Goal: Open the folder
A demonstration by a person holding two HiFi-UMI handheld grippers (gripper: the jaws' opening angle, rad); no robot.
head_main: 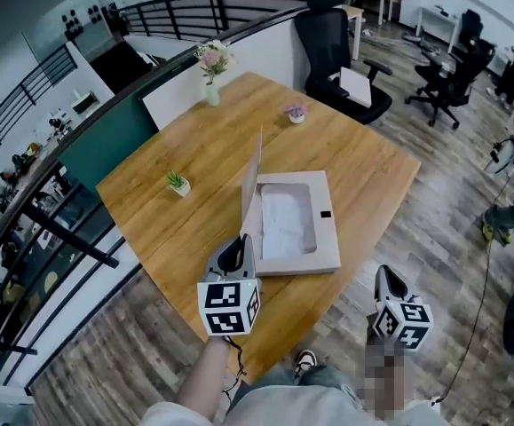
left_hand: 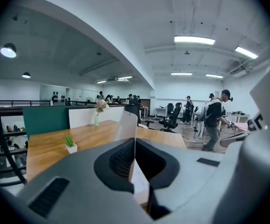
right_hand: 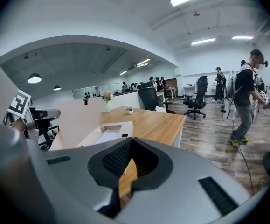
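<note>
The folder (head_main: 328,238) lies on the wooden table (head_main: 177,140) near its front edge, a flat beige case with white sheets (head_main: 288,220) in its tray. Its cover (head_main: 253,185) stands almost upright along the left side. My left gripper (head_main: 233,254) is shut on the cover's near edge; in the left gripper view the thin cover (left_hand: 127,125) runs straight into the closed jaws of that gripper (left_hand: 135,149). My right gripper (head_main: 388,280) hangs off the table's front right edge, shut with nothing in it. In the right gripper view its jaws (right_hand: 131,143) meet, and the folder (right_hand: 107,133) lies ahead to the left.
A flower vase (head_main: 212,69), a small green plant (head_main: 178,183) and a tiny pot (head_main: 296,113) stand on the table's far half. A black office chair (head_main: 341,51) is behind the table and a railing (head_main: 52,229) at left. A person (right_hand: 246,97) walks at right.
</note>
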